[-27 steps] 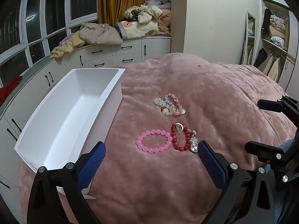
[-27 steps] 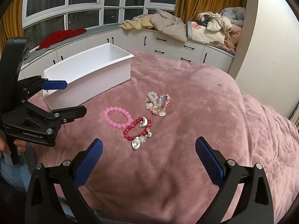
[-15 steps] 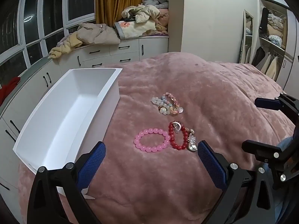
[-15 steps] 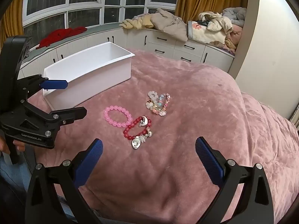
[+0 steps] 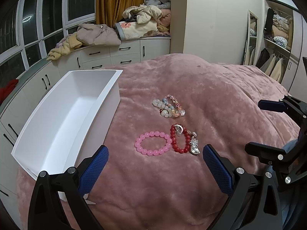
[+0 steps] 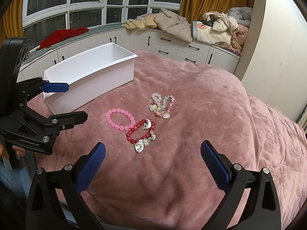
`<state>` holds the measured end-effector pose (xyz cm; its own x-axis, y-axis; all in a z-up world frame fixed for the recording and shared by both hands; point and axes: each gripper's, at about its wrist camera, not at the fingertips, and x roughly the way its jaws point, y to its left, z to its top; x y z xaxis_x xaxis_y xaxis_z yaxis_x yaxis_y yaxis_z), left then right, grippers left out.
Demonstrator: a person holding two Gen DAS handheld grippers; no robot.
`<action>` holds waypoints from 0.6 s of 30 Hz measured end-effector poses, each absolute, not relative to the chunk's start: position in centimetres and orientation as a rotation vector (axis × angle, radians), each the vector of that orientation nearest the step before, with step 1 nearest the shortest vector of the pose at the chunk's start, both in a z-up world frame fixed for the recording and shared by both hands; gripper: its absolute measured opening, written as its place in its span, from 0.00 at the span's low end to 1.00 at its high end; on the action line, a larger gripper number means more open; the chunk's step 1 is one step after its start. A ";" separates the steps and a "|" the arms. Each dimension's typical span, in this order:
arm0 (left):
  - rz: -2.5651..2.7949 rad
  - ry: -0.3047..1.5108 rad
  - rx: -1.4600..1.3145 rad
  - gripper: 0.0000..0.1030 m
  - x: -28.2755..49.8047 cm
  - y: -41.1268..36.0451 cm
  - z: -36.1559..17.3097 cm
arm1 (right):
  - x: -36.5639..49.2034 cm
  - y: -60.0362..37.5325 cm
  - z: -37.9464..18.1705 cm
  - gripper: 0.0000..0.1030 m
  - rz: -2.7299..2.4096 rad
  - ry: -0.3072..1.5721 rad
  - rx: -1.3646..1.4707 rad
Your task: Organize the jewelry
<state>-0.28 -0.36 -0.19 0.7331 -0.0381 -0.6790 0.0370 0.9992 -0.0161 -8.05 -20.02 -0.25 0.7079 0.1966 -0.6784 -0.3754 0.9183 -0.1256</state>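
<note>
While a long white plastic bin (image 5: 63,115) stands empty on the pink plush bed cover (image 6: 201,115), three bracelets lie just beside it: a pink bead bracelet (image 5: 153,143) touching a red bead bracelet with silver charms (image 5: 182,140), and a pastel mixed-bead bracelet (image 5: 168,108) a little farther up the bed. Both blue-padded tools, left tool (image 5: 155,164) and right tool (image 6: 153,161), hover with jaws spread wide, holding nothing. Pale lettering on the left tool's black frame is too blurred to read.
</note>
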 end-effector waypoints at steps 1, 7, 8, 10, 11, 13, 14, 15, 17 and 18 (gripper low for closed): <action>-0.043 0.747 -0.002 0.97 -0.3 -0.3 -0.1 | -8.1 -20.0 -0.3 0.95 0.322 0.717 -0.264; -0.043 0.748 -0.005 0.97 -0.3 -0.3 -0.1 | -8.1 -20.0 -0.3 0.95 0.321 0.719 -0.266; -0.044 0.749 -0.006 0.97 -0.3 -0.3 -0.1 | -8.1 -20.1 -0.4 0.95 0.321 0.717 -0.264; -0.043 0.746 -0.005 0.97 -0.3 -0.2 0.0 | -8.0 -20.0 -0.4 0.95 0.321 0.717 -0.265; -0.041 0.744 -0.004 0.97 -0.3 -0.2 0.0 | -8.0 -20.0 -0.4 0.95 0.321 0.717 -0.265; -0.039 0.737 -0.005 0.97 -0.4 -0.2 0.1 | -8.0 -20.0 -0.4 0.95 0.320 0.717 -0.264; -0.039 0.735 -0.007 0.97 -0.4 -0.1 0.1 | -8.0 -20.0 -0.4 0.95 0.321 0.718 -0.264; -0.038 0.733 -0.007 0.97 -0.4 -0.1 0.2 | -8.0 -20.0 -0.4 0.95 0.321 0.719 -0.265; -0.038 0.732 -0.009 0.97 -0.4 0.0 0.3 | -8.0 -19.9 -0.4 0.95 0.322 0.719 -0.267; -0.037 0.733 -0.009 0.97 -0.5 0.0 0.3 | -8.0 -20.0 -0.3 0.95 0.322 0.719 -0.267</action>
<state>-0.48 0.00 0.28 0.7428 -0.0366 -0.6685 0.0305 0.9993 -0.0208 -8.04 -19.97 -0.35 0.7076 0.1954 -0.6791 -0.3764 0.9176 -0.1281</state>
